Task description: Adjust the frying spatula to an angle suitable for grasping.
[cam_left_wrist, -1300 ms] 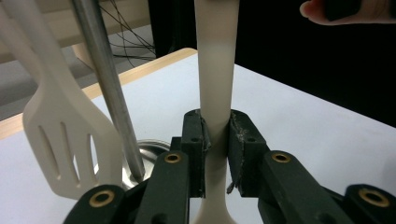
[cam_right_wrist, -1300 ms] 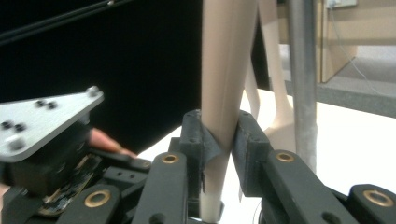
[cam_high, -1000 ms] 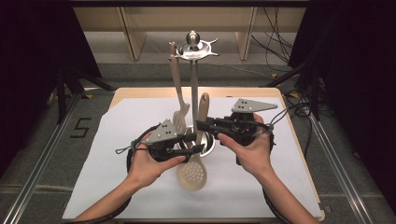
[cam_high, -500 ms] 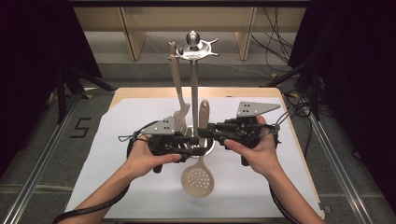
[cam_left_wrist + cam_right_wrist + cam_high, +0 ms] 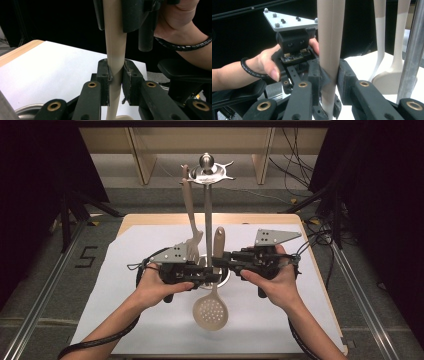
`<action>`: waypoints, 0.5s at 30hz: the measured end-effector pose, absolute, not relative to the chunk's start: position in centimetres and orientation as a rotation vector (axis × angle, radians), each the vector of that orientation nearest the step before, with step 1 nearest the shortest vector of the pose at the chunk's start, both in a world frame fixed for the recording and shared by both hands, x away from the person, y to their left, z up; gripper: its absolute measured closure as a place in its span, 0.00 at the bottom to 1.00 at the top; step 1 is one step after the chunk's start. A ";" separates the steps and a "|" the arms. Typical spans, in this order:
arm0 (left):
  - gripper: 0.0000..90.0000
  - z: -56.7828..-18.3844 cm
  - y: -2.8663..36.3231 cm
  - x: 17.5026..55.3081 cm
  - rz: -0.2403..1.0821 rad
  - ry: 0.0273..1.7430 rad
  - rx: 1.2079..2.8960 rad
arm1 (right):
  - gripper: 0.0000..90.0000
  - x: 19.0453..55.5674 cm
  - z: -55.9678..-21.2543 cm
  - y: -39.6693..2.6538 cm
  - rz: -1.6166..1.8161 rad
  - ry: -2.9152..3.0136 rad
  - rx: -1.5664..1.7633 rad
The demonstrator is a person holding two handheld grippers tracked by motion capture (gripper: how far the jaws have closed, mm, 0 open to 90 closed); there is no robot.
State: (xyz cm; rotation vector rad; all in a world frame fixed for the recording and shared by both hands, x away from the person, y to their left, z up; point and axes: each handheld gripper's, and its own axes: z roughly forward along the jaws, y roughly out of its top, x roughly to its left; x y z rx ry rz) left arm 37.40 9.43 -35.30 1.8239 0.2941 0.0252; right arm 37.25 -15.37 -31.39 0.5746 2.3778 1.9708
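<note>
I am working at a table [image 5: 150, 222] with a pale wooden top, most of it lying under a white sheet [image 5: 125, 285] that is showing bare wood along the far edge. Grey floor is running round the table, with a metal rail [image 5: 45, 295] down each side, a painted "5" [image 5: 84, 257] at the left, black curtains hanging at both sides, and cables [image 5: 295, 160] lying at the far right by light wooden furniture legs. A steel stand [image 5: 206, 210] is rising from the sheet's middle, and a beige spatula [image 5: 190, 227] is hanging from its top ring. I am holding the skimmer [image 5: 212, 312] upright just in front of the stand, its perforated bowl hanging low toward me over the sheet, its handle pointing up. My right gripper [image 5: 329, 82] is clamping the handle from the right, pads pressing on both sides. My left gripper [image 5: 115, 75] has just been closing, and its pads are now pinching the same handle from the left, a little lower down. Both my hands are sitting close together, nearly touching, near the stand's base.
</note>
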 end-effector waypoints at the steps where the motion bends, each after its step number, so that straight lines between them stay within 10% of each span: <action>1: 0.85 -35.2 9.4 37.4 0.030 0.299 1.830 | 0.85 37.2 -31.4 -15.4 1.964 2.379 0.577; 15: 0.86 -34.8 9.3 38.1 0.143 0.392 1.932 | 0.67 37.3 -31.0 -17.9 1.932 2.243 0.685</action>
